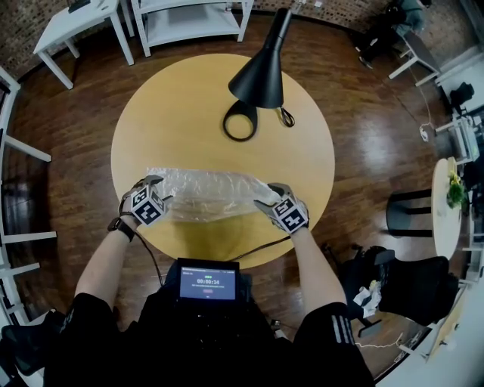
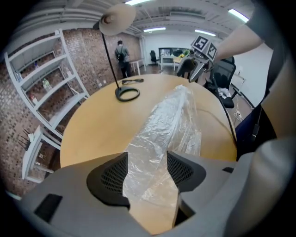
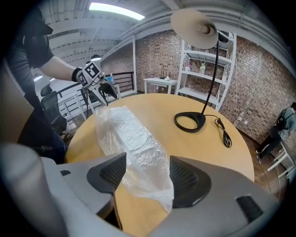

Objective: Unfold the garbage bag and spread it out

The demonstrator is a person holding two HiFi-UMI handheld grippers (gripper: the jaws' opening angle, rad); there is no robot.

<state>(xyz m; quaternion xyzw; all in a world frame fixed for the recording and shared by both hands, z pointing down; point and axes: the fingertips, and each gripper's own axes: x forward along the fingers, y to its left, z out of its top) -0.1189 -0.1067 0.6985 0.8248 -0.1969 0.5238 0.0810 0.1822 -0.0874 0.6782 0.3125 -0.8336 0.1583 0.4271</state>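
A clear, crinkled garbage bag lies stretched left to right across the near part of the round wooden table. My left gripper is at the bag's left end and my right gripper at its right end. In the left gripper view the bag runs as a flat sheet through the gap of the left gripper, whose jaws stand apart. In the right gripper view the bag likewise passes between the parted jaws of the right gripper, and its end droops past them.
A black desk lamp stands on its ring base at the far side of the table, its cord beside it. White shelves and a white table stand beyond. A black chair is at the right.
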